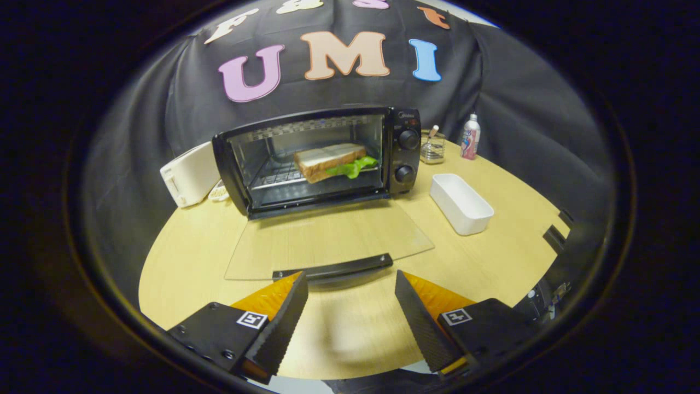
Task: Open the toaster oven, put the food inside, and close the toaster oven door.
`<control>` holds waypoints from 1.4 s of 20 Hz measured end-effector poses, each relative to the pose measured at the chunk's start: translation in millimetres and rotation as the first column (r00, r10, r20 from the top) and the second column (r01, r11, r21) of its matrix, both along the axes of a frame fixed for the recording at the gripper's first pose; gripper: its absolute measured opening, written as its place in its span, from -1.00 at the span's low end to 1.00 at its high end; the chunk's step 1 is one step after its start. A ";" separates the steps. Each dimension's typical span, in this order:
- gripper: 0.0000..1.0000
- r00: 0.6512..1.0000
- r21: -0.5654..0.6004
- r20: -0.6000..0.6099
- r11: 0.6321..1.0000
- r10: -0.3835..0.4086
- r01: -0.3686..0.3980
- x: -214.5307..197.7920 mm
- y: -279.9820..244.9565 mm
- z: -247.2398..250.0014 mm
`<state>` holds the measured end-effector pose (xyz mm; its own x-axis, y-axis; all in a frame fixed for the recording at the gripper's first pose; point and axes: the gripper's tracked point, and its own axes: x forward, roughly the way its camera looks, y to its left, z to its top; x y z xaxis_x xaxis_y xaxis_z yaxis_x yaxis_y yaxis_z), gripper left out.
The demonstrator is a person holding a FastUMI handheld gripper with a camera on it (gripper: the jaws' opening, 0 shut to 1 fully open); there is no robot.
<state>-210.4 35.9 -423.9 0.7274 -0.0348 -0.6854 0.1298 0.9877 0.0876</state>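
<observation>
Gripper view: the toaster oven [322,158] stands toward the far edge of the round wooden surface [180,262], and its glass door [328,241] is folded all the way down so that it lies flat on the wood, its dark handle [333,267] pointing back at the camera. Inside, on the wire rack, rests the food, a sandwich [331,160] of two bread slices with a green leaf sticking out on the side nearer the knobs. So, judging from how things lie, opening the oven and loading it are both done; only the closing of the door is left.

The gripper [350,306] hangs just short of the door handle with its fingers spread wide and nothing between them. The handle lies just ahead of the fingertips, roughly centred on the gap, apart from both. The likely next step is to get under or around that handle and swing the door up until it meets the oven's front.

Other things stand around the oven and play no visible part in the task: a white toaster [188,174] just beside its far side from the knobs, a white rectangular tray [461,203] on the knob side nearer the surface's edge, and beyond that a small glass jar [432,148] and a bottle [470,138] near the far edge.
</observation>
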 end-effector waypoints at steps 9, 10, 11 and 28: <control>0.99 0.999 0.028 -0.043 1.000 -0.002 0.003 6.6 -3.8 -31.8; 0.99 0.999 0.030 -0.046 1.000 0.006 -0.004 8.6 -3.4 -34.2; 0.98 0.999 0.025 -0.048 1.000 0.015 -0.014 9.7 -3.9 -35.5; 0.98 0.990 -0.008 0.116 0.997 0.077 -0.077 34.2 -4.8 32.1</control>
